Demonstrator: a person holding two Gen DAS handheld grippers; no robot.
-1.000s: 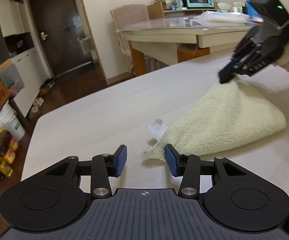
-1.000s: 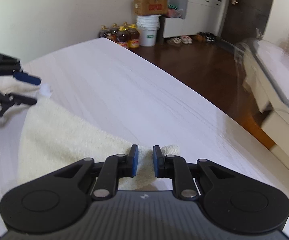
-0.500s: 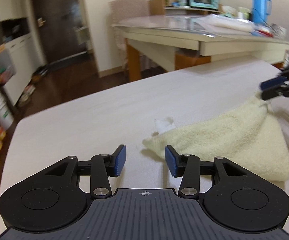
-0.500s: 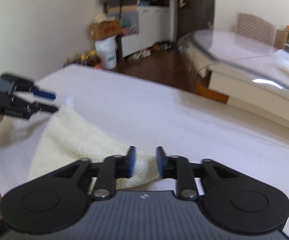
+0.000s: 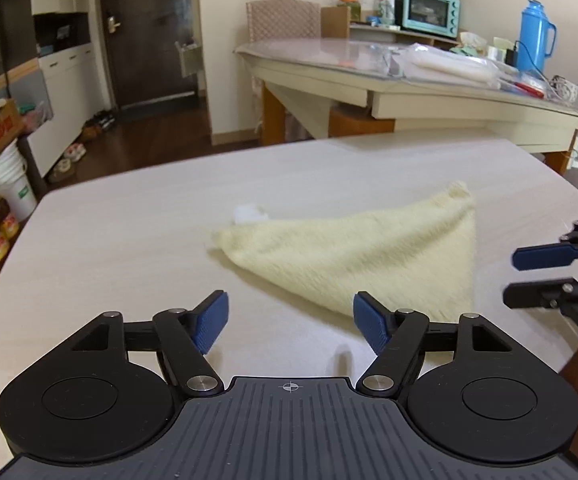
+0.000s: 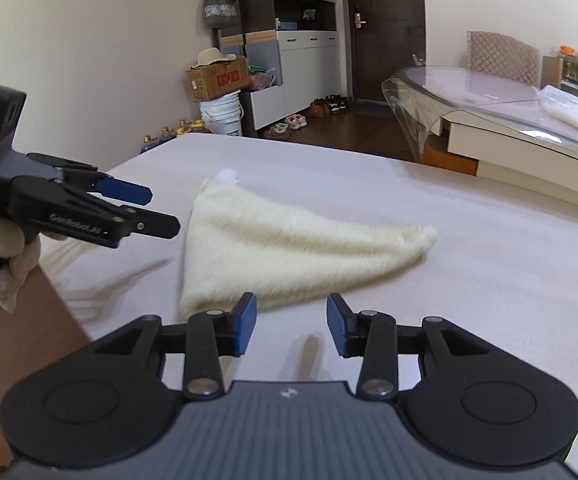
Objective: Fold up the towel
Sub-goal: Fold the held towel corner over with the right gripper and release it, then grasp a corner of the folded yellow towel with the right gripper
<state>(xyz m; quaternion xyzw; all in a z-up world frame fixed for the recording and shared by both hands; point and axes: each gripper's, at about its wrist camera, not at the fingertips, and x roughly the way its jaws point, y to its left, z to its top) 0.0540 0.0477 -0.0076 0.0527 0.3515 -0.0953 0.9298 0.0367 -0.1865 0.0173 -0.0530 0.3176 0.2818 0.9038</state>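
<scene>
A cream towel [image 5: 373, 252] lies folded into a triangle on the pale table [image 5: 137, 240], with a white label [image 5: 249, 213] poking out at its far left corner. My left gripper [image 5: 290, 323] hovers just short of the towel's near edge, its jaws opening and nothing between them. In the right wrist view the same towel [image 6: 289, 248] lies ahead of my right gripper [image 6: 291, 327], whose jaws are also opening and hold nothing. The right gripper [image 5: 529, 276] shows at the left wrist view's right edge, beside the towel. The left gripper [image 6: 157, 212] appears at the left, held by a gloved hand [image 6: 5, 256].
A second table [image 5: 409, 80] with a glass top, a teal oven [image 5: 425, 10] and a blue flask [image 5: 535, 36] stands behind. A white bucket [image 5: 9, 184], bottles and a cardboard box sit on the dark floor at the left. The table's near edge [image 6: 61, 300] runs below the gloved hand.
Both grippers let go of the towel's corners, opened wider and drew back from it. The towel now lies flat in a triangle, free of both.
</scene>
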